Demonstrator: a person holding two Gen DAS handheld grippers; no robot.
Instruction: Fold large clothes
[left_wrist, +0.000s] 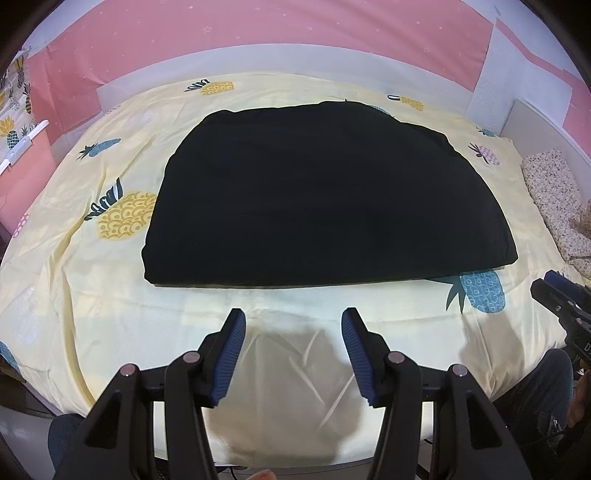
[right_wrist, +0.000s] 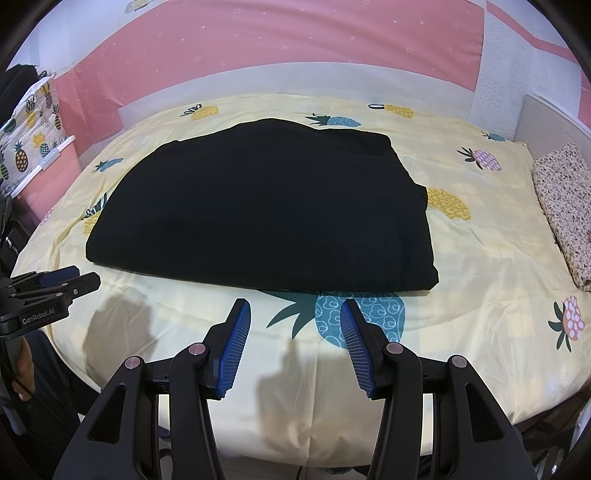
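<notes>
One black garment, one pineapple sheet, two tools: left tool, right tool.

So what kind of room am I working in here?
Most likely a bedroom: a bed under a pineapple-print sheet, a pink starred wall behind, and a black garment lying on it.

A yellow pineapple-print bedsheet covers the bed below a pink wall, a speckled cushion at its edge.

bed: pineapple sheet, folded black garment flat on it
</notes>
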